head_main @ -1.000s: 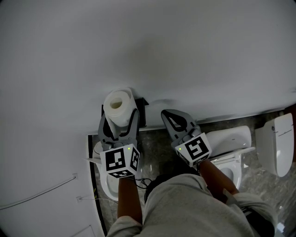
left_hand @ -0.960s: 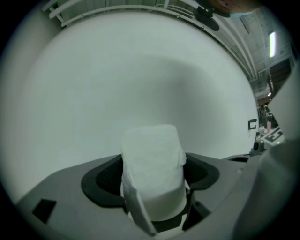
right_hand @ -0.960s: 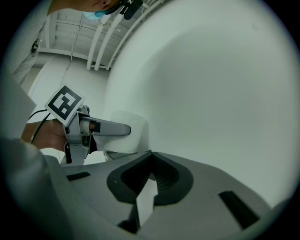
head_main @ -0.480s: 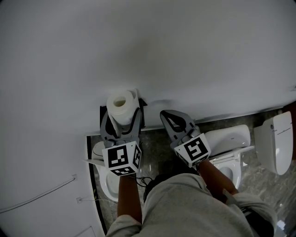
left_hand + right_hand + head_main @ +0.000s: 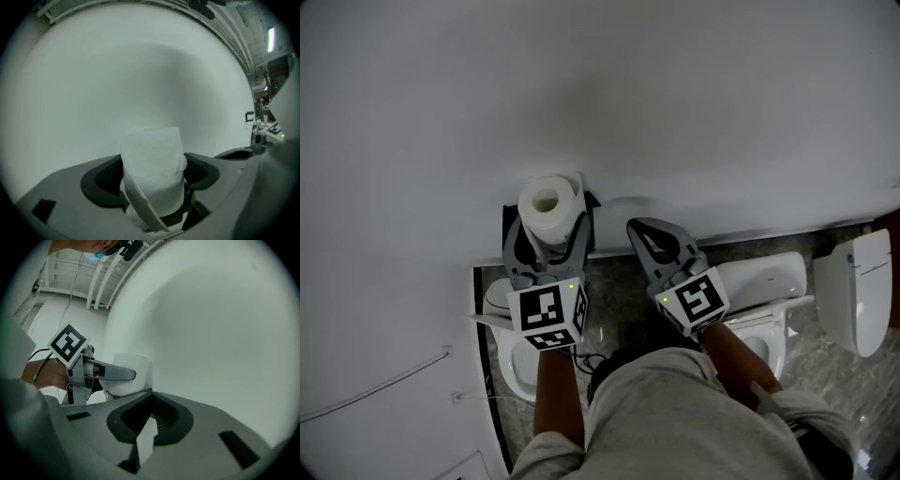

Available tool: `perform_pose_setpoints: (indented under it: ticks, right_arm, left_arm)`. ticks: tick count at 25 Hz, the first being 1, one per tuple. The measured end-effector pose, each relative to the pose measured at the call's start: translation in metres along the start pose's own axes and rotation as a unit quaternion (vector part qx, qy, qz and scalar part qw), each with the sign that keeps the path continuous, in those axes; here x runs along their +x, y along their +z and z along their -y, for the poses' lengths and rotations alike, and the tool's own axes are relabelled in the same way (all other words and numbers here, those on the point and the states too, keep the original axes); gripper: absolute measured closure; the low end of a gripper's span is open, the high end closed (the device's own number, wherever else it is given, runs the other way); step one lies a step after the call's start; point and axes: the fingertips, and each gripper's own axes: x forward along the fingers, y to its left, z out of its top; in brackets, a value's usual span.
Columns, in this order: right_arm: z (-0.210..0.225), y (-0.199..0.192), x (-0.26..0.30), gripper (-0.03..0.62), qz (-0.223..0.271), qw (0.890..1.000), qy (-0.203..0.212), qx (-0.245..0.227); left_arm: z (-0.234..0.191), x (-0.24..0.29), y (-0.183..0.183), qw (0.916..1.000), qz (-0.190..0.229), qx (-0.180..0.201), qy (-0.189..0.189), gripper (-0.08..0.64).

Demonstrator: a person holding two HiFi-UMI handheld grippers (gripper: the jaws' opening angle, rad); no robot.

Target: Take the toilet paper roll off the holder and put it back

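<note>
Jaws of the left gripper (image 5: 548, 234) clamp the upright toilet paper roll (image 5: 548, 204) near the wall, just above the black holder (image 5: 592, 214), while the right gripper (image 5: 652, 236) idles with jaws together; reseating probably requires straight, aligned lowering.

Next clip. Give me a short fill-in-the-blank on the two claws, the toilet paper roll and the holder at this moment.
1. The left claw grips the toilet paper roll, while the right claw holds ____.
2. The jaws of the right claw are ____.
3. The holder on the wall behind the roll is ____ in colour.

Missing words: nothing; shut; black.
</note>
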Motion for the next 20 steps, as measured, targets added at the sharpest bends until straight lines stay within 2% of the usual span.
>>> perform_pose_setpoints:
  ticks: [20]
  right_arm:
    - [0.003, -0.009, -0.010, 0.588, -0.001, 1.000, -0.017, 0.004]
  left_arm:
    - [-0.001, -0.001, -0.013, 0.9996, -0.013, -0.021, 0.016, 0.172]
